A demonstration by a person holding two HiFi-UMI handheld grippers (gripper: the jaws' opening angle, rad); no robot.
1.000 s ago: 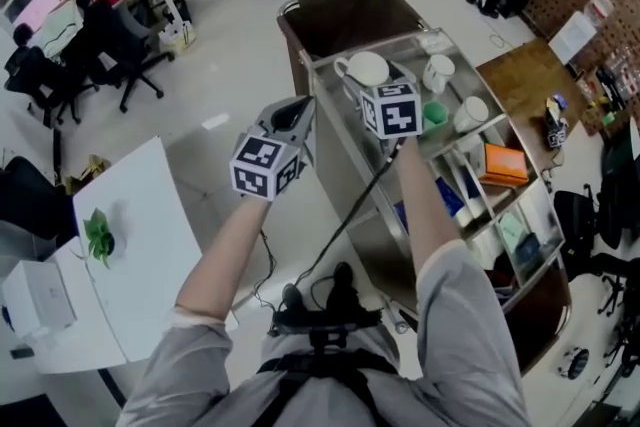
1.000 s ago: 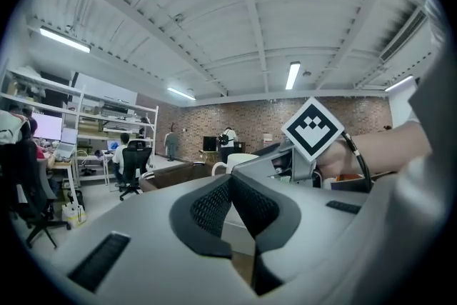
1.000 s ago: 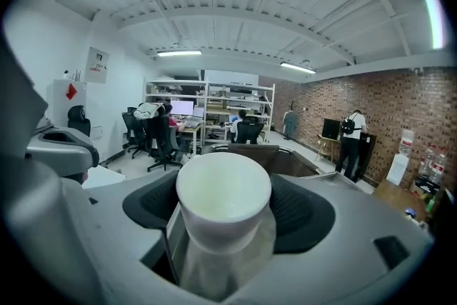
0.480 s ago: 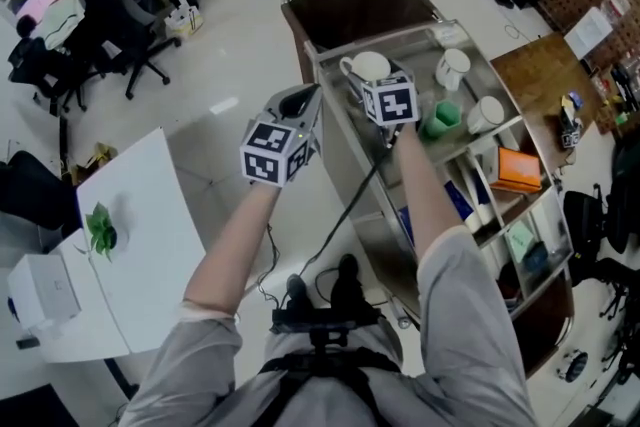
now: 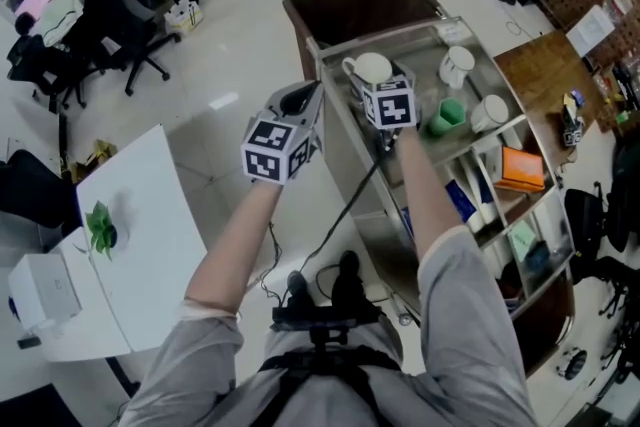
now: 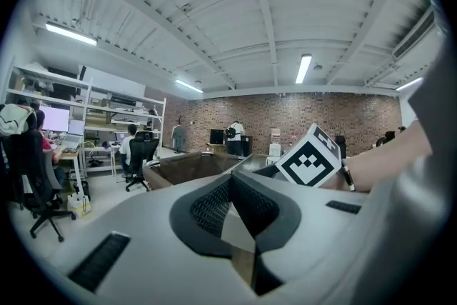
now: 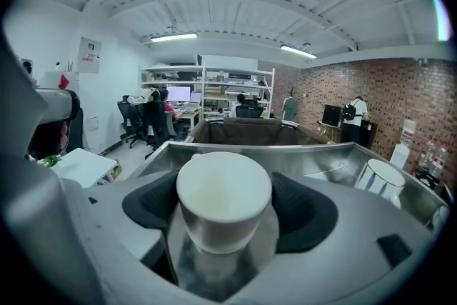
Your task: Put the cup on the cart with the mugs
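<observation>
By cart [image 5: 412, 47] rim | cup [image 5: 372, 68] in right gripper [image 7: 224, 214] jaws | mugs [image 5: 456, 65] apart

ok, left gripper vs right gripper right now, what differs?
The left gripper has jaws together, empty; the right gripper has jaws wide, closed on the white cup. The left gripper hangs beside the cart, over floor; the right gripper is over its top shelf. Both carry marker cubes.

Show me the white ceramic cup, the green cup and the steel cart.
white ceramic cup [image 7: 223, 200], right gripper view, inside of its bowl.
green cup [image 5: 447, 115], head view, its body.
steel cart [image 7: 314, 162], right gripper view, top tray's far wall.
</observation>
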